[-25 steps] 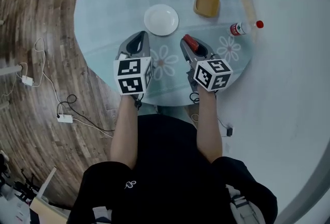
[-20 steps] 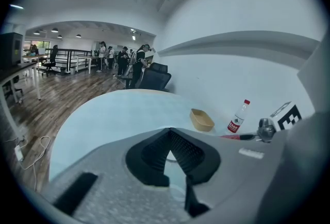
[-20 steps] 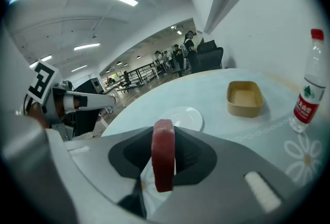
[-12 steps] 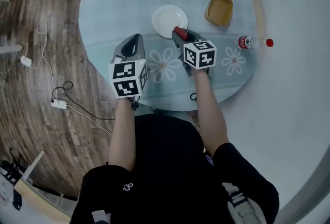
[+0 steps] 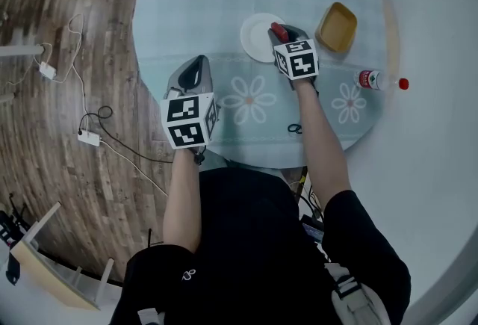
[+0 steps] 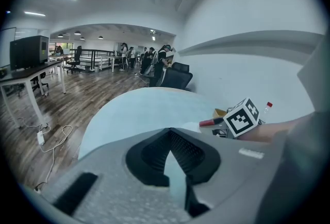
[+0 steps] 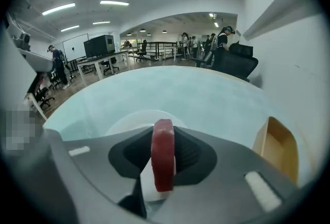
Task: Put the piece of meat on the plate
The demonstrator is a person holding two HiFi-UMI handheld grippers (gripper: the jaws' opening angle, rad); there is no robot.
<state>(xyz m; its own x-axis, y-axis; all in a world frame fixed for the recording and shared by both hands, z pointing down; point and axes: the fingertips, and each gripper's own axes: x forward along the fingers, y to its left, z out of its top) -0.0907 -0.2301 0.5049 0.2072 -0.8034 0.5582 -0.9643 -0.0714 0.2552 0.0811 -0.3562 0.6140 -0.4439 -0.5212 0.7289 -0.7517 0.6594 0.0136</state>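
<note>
Fingers [image 7: 193,155] of your right gripper [image 5: 282,35] are closed partway on the piece of meat [image 7: 163,151] — the red slab stands on edge between them, pinched on its two flat sides. From your head view, that gripper sits over the right edge of the white plate [image 5: 256,37], with the meat poking out at the tip. Whether the meat touches the plate you cannot tell. Your left gripper [image 5: 199,62] hangs over the near left part of the round table [image 5: 209,2], well apart from the plate — its fingers meet at the tips and hold nothing. Right of the plate lies a yellow tray [image 5: 337,27], and nearer the table's edge a bottle [image 5: 377,80] on its side.
</note>
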